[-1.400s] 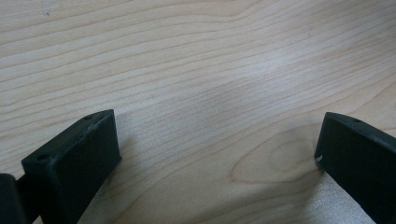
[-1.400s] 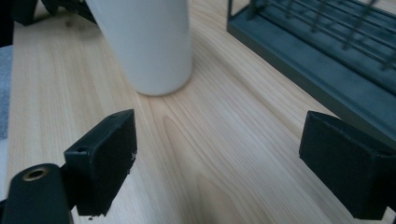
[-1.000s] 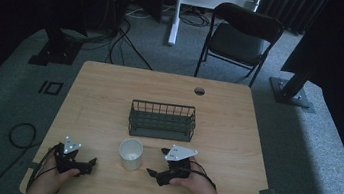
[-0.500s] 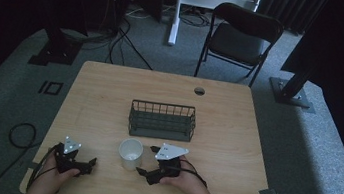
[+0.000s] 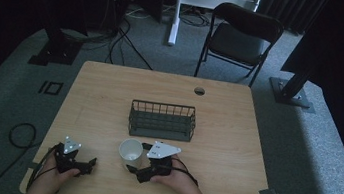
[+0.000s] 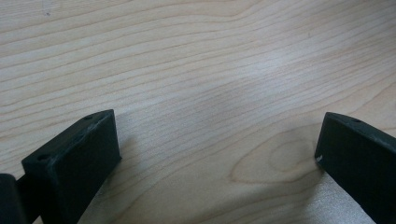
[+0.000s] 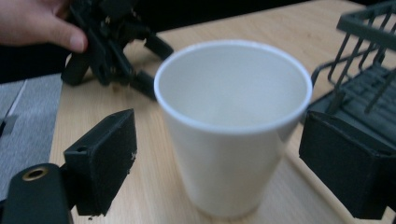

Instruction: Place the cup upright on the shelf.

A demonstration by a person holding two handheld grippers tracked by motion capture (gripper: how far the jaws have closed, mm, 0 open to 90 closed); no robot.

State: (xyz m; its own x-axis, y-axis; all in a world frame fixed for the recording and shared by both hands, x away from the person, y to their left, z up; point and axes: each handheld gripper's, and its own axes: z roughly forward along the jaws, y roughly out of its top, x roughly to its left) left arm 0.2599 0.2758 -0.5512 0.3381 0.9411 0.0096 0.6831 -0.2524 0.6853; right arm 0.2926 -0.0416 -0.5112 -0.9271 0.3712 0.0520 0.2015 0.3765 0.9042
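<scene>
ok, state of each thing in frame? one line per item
white cup: upright, empty, on the table, between the open right tongs' jaws, not gripped.
right tongs: open, a jaw on each side of the cup.
left tongs: open, nothing between the jaws, over bare table.
wire basket: upright, looks empty.
folding chair: unfolded, unoccupied.

Upright, seemingly empty white cup (image 7: 232,126)

My right gripper (image 7: 215,158) stands with jaws spread either side of the white cup (image 7: 233,126), a gap open on each flank. The wire basket (image 5: 162,120) crowds close behind the cup. Bare table (image 6: 196,70) lies open between the jaws of my left gripper (image 5: 86,166), with free wood toward the far edge.
</scene>
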